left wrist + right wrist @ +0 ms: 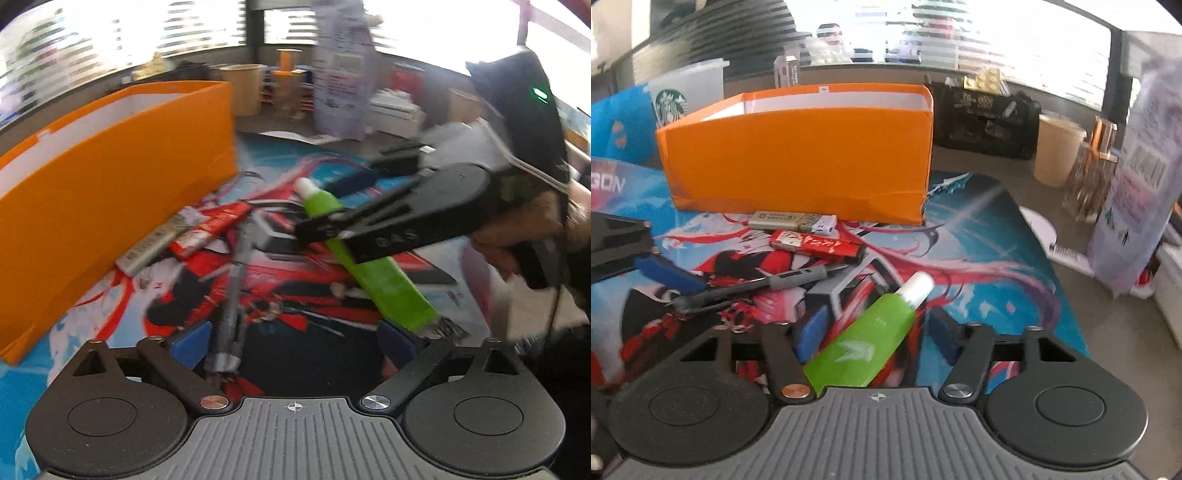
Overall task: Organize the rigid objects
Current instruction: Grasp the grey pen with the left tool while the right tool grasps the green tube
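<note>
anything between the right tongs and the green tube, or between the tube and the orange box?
Nothing blocks the right tongs: the green tube already lies between the open fingers. Toward the orange box, the grey pen, red lighter and USB stick lie low on the mat, passable overhead.

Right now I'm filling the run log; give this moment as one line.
left tongs: open, over grey pen | right tongs: open, straddling green plastic tube | orange cardboard box: upright

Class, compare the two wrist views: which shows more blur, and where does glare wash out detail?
Left wrist view: more blur, smearing the pen and box; glare whitens the windows at the top. Right wrist view: sharper, the tube and lighter fairly crisp; windows also washed out.
</note>
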A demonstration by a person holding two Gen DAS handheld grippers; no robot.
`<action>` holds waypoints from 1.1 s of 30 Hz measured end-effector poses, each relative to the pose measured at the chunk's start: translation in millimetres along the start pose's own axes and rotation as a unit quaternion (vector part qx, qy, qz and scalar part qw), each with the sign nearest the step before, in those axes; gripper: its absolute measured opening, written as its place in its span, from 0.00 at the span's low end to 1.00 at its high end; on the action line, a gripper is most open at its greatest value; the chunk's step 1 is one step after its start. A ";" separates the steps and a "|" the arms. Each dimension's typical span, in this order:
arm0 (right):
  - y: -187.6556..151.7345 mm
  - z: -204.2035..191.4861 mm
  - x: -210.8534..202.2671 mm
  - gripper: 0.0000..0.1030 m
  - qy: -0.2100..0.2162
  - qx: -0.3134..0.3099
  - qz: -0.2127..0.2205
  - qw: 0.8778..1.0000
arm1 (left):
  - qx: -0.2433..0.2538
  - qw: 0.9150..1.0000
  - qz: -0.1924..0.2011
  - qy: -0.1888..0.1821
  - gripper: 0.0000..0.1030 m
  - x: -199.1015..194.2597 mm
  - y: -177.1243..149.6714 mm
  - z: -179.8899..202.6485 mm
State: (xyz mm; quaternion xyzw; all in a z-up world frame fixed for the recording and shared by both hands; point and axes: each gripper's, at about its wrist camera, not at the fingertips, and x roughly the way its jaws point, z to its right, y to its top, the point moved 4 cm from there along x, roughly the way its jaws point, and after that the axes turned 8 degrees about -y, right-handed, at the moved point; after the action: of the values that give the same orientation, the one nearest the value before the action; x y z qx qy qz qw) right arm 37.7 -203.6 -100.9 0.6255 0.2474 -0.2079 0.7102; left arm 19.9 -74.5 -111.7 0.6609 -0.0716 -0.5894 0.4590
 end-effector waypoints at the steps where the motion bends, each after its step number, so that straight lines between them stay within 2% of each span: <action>1: 0.2 2.3 0.2 0.47 0.001 0.002 -0.001 1.000 | -0.017 1.000 0.007 0.013 0.93 1.1 1.5 -5.9; 4: -1.4 3.6 -2.5 0.47 -0.003 -0.002 -0.006 1.000 | -0.039 0.998 0.022 0.040 0.92 4.4 5.0 -17.6; 6: -3.6 0.9 -6.5 0.47 -0.007 -0.001 -0.010 1.000 | -0.032 0.997 0.028 0.064 0.90 8.9 7.7 -20.2; 10: -9.7 -5.2 -13.7 0.48 -0.009 0.002 -0.009 1.000 | -0.028 0.997 0.047 0.061 0.86 14.6 11.6 -18.9; 12: -10.8 -6.4 -15.8 0.49 -0.011 0.000 -0.009 1.000 | -0.016 0.997 0.058 0.051 0.73 14.5 12.1 -14.2; 14: -11.6 -9.0 -17.6 0.48 -0.012 -0.006 -0.007 1.000 | 0.003 0.997 0.066 0.035 0.46 12.8 12.7 -6.7; 16: -11.7 -12.7 -18.4 0.45 -0.012 -0.021 0.000 1.000 | 0.012 0.997 0.068 0.029 0.38 13.5 13.3 -2.0; 18: -10.6 -14.5 -17.3 0.39 -0.005 -0.029 0.006 1.000 | 0.012 0.997 0.067 0.029 0.34 14.7 14.7 0.8; 20: -8.8 -16.2 -14.9 0.31 0.002 -0.037 0.012 0.999 | 0.005 0.997 0.069 0.041 0.19 14.7 15.3 1.2; 22: -6.8 -16.9 -11.9 0.27 0.003 -0.040 0.015 0.999 | -0.006 0.996 0.072 0.060 0.08 14.3 15.4 -0.7; 25: -3.8 -18.8 -6.6 0.26 0.000 -0.050 0.025 0.998 | -0.044 0.993 0.074 0.078 0.08 10.5 14.4 -7.9; 28: -2.4 -18.3 -6.1 0.29 -0.005 -0.049 0.022 0.999 | -0.051 0.990 0.074 0.108 0.08 7.9 11.4 -10.4; 31: -4.7 -16.3 -11.4 0.36 -0.022 -0.053 0.017 0.998 | -0.061 0.989 0.074 0.115 0.08 4.4 8.5 -12.5; 33: -8.2 -15.0 -15.8 0.36 -0.025 -0.055 0.014 0.998 | -0.068 0.988 0.075 0.117 0.08 2.6 6.9 -13.6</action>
State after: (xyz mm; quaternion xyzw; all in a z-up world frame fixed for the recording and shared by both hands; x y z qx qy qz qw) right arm 18.9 -190.0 -99.1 0.5833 0.2318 -0.1995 0.7525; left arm 35.2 -73.0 -110.4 0.6853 -0.0263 -0.4753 0.5511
